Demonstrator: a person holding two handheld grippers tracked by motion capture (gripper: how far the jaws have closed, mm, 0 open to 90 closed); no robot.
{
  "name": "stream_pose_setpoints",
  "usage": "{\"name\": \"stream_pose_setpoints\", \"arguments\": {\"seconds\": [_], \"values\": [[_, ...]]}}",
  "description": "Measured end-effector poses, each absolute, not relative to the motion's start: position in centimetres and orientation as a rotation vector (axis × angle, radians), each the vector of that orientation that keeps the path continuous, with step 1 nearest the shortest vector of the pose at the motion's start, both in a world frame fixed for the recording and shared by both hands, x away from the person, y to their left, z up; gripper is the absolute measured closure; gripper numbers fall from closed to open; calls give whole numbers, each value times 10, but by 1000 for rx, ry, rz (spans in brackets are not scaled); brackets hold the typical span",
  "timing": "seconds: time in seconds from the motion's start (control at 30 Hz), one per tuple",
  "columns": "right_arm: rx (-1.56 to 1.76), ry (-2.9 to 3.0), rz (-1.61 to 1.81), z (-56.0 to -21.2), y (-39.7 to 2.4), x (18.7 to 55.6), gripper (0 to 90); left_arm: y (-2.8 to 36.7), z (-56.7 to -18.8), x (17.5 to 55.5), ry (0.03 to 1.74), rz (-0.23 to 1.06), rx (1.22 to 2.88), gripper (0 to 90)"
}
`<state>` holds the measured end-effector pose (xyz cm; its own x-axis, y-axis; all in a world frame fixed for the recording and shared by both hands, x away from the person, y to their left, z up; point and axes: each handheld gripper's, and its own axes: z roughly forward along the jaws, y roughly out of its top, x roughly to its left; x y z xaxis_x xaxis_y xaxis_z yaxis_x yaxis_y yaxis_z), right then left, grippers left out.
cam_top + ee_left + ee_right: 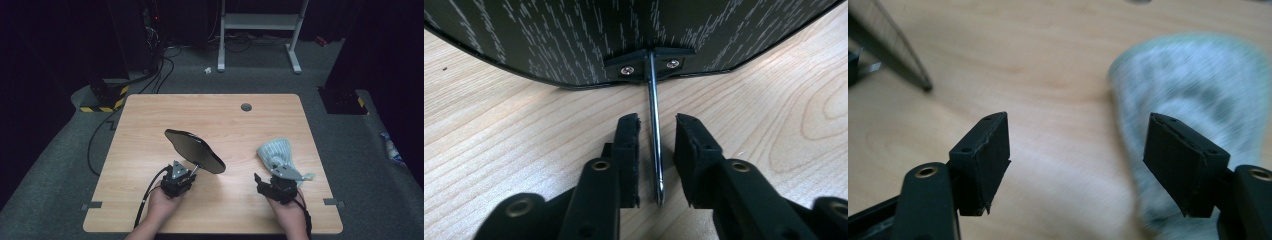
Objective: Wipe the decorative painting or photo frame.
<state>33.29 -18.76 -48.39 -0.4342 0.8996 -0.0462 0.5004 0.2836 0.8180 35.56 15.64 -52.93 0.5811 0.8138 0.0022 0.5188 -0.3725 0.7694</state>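
Note:
A black oval panel (195, 150) with a pale grain pattern (574, 35) lies tilted on the wooden table (150, 115), left of centre. A thin metal rod (655, 100) screwed to its rim runs back between the jaws of my left gripper (190, 173) (657, 131). A gap shows on each side of the rod, so the pads do not press on it. A pale green-and-white sock (275, 150) (1198, 80) lies at the right. My right gripper (269, 175) (1078, 135) stands open wide just in front of it, its right jaw over the sock's edge and nothing gripped.
A round cable hole (246, 107) sits near the table's far edge. On the floor behind stand a white frame (260, 22) and a yellow-and-black striped base (107, 100) with cables. Both of the person's hands rest near the table's front edge.

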Motion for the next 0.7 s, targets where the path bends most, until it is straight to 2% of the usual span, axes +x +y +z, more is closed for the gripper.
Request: {"name": "stream_pose_setpoints", "arguments": {"seconds": [0.17, 0.3, 0.6, 0.7], "values": [[1209, 2124, 966, -504, -183, 327, 272, 157, -529, 354, 1029, 483, 2070, 615], [1225, 2162, 966, -517, -186, 326, 276, 160, -529, 350, 1014, 478, 2083, 586], [1235, 2213, 934, -526, -184, 327, 282, 169, -529, 343, 985, 499, 2103, 592], [1246, 2219, 928, -526, -184, 327, 291, 170, -529, 342, 980, 513, 2105, 628]]}}
